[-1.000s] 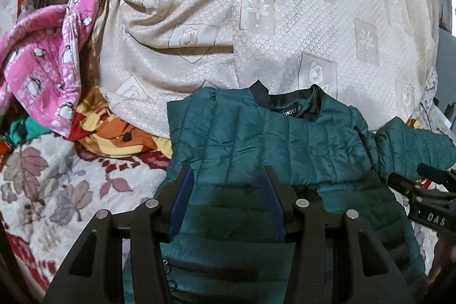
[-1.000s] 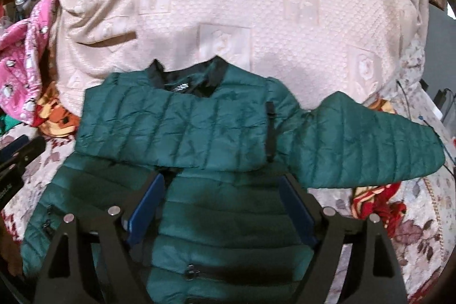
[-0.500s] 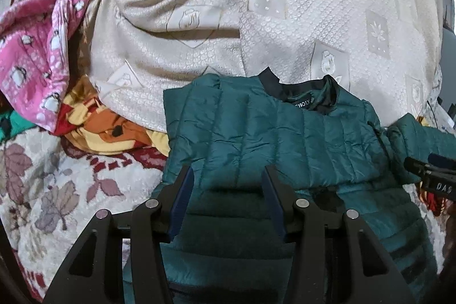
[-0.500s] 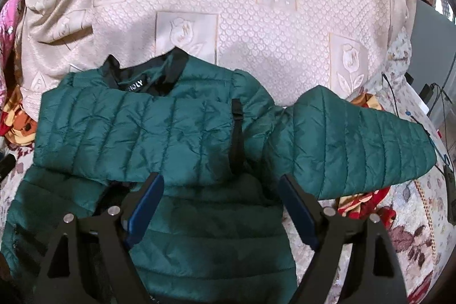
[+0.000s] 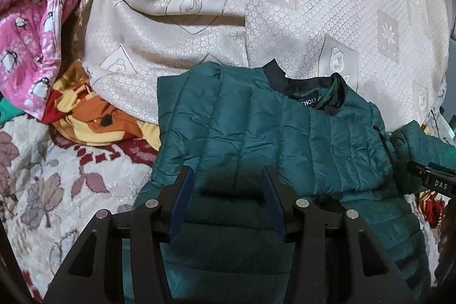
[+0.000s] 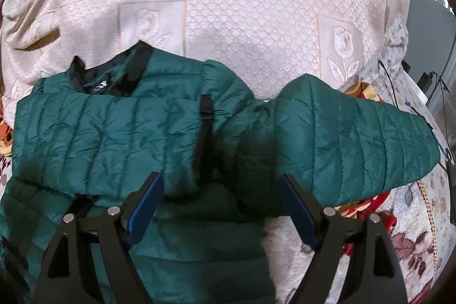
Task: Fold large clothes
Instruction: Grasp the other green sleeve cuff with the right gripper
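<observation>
While both cameras look down along their fingers at a bed, these lines run from left to right.

Pink cloth: a pink penguin-print fabric [image 5: 31, 47] is bunched at 10 o'clock in the left wrist view, touching the cream cover.
Orange cloth: an orange and yellow fabric [image 5: 94, 121] lies crumpled at 9 o'clock, just beside the jacket's left edge.
Cream cover: a cream patterned bedspread [image 5: 285, 19] fills the top half of both views; the jacket's collar rests against it.
Leaf blanket: a leaf-print blanket [image 5: 42, 184] lies under everything at 8 o'clock.
Containers: no box, basket or bag can be made out.
Jacket: a dark green quilted jacket [image 5: 270, 138] lies flat at centre, black collar at 12 o'clock, one sleeve folded across the chest.
Left gripper: the left gripper [image 5: 226, 201] hangs over the jacket's body, jaws partly apart, nothing pinched between them.
Free sleeve: in the right wrist view the other sleeve [image 6: 356, 144] stretches out towards 3 o'clock.
Right gripper: the right gripper [image 6: 221, 207] hovers above the armpit area, jaws wide apart, gripping nothing.
Cables: dark cables [image 6: 427, 93] trail at 3 o'clock.
</observation>
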`<state>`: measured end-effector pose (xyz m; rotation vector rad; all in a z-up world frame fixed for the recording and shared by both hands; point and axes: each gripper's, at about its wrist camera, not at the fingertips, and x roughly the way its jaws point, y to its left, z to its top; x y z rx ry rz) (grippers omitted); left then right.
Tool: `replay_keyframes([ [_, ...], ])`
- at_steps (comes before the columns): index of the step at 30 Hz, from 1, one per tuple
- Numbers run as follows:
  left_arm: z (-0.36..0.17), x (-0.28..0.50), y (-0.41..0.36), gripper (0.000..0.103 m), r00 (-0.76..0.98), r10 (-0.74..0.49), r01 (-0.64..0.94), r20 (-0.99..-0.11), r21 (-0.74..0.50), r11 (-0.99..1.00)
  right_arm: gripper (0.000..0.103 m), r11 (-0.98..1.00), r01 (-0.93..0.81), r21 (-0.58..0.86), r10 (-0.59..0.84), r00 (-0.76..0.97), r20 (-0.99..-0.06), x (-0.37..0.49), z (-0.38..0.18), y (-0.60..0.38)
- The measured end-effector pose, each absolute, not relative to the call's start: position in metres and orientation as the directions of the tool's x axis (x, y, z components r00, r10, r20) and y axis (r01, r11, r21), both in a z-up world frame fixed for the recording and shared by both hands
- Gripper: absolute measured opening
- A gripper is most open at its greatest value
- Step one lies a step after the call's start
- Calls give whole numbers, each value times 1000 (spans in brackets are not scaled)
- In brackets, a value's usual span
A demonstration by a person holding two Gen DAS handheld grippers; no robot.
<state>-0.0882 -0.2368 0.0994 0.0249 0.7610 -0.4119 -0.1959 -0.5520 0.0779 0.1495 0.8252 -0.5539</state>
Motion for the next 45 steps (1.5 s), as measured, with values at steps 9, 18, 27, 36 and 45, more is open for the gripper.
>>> replay_keyframes([
  [9,90,-83,-242,31,634,-344,367,-692,-122,922,87,797,597,-89,-456,498,-738,-210,78,-612],
  [18,87,-82,-245,31,642,-340,370,-687,-110,922,91,691,720,-74,-520,423,-742,-246,79,-694],
  [27,87,-76,-237,31,641,-348,346,-685,-147,927,91,524,847,-88,-628,315,-711,-302,93,-771],
  [36,82,-73,-239,31,635,-339,342,-694,-141,929,91,302,953,-16,-672,201,-713,-368,93,-842],
  [45,71,-71,-245,31,618,-319,347,-718,-115,931,74,327,945,29,-679,257,-688,-359,80,-874],
])
